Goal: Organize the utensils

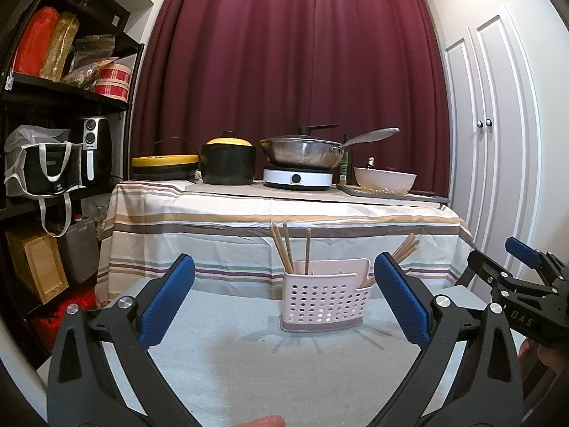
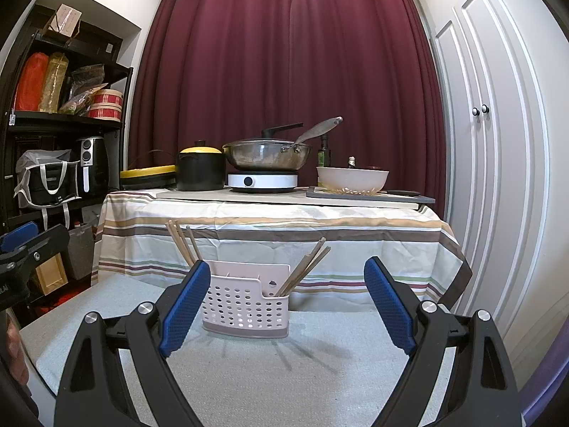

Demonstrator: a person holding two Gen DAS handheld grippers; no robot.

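Both tongs point(image 1: 284, 299) point(image 2: 284, 299) gape wide before perforated pink caddy point(image 1: 325, 300) holding wooden chopsticks point(image 1: 284, 249).

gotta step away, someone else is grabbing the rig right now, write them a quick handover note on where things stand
Left gripper: open, empty, facing the holder from short of it.
Right gripper: open, empty, beside the left one.
Pink perforated utensil holder stands upright on the grey mat.
Chopsticks: one bunch stands in the holder's left side, another bunch leans out to the right.
Done: every chopstick in view is already in the holder; none lies on the mat.
Left: nothing loose shows. Probably check outside the views for more utensils before calling it finished.
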